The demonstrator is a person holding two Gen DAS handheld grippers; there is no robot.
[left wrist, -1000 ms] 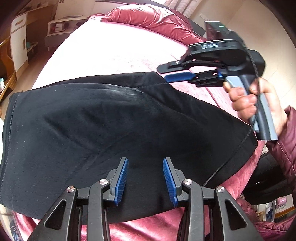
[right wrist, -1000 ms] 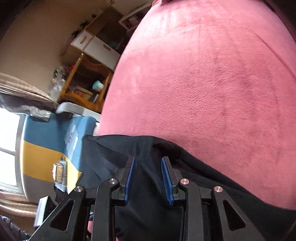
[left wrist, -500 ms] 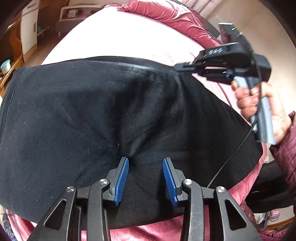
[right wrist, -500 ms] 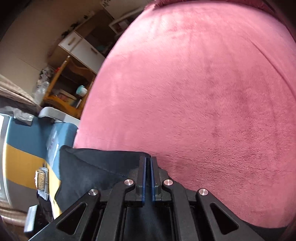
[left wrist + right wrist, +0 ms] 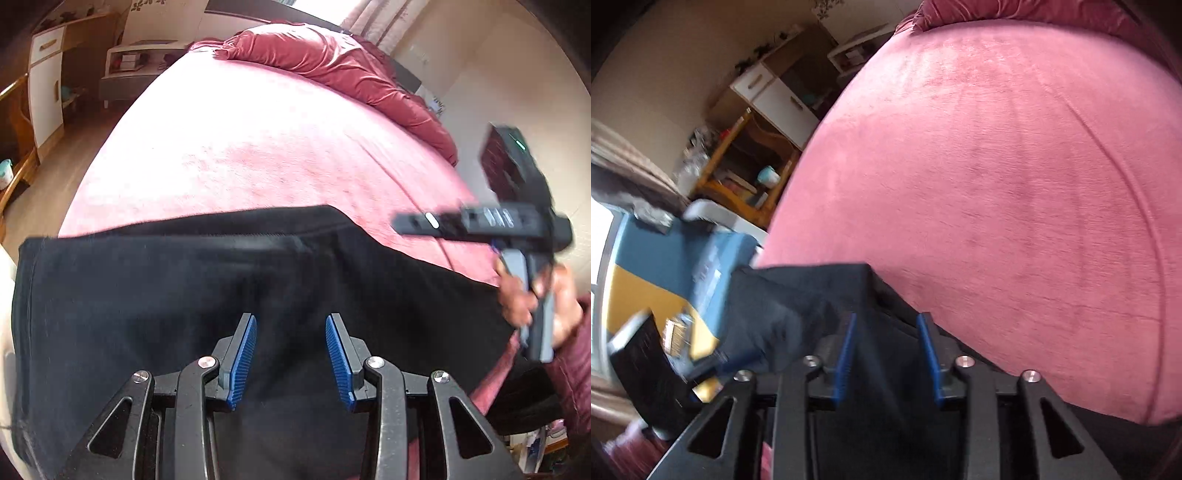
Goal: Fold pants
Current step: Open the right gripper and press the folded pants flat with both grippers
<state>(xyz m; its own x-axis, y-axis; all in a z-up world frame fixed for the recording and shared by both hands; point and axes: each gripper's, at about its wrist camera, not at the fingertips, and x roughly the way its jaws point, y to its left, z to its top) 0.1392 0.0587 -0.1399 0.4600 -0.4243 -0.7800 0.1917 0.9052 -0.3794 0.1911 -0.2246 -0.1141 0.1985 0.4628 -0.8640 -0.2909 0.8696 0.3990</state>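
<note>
1 black pants (image 5: 155,295) on 1 pink bed (image 5: 258,147); 2 tools, L (image 5: 290,360) & R (image 5: 891,356), both released.

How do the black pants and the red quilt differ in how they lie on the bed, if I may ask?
The black pants lie spread flat at the near edge of the bed; the red quilt is bunched in a rumpled heap at the far end. The pants are matte, the quilt shiny. Both rest on the bed.

Bed covered by a pink plush blanket (image 5: 258,147), with a crumpled dark-red quilt (image 5: 332,70) at its far end. White-fronted wooden cabinet (image 5: 46,81) and low white shelf unit (image 5: 136,70) stand beside the bed. Wooden rack (image 5: 746,177) holds a teal cup (image 5: 768,175).
</note>
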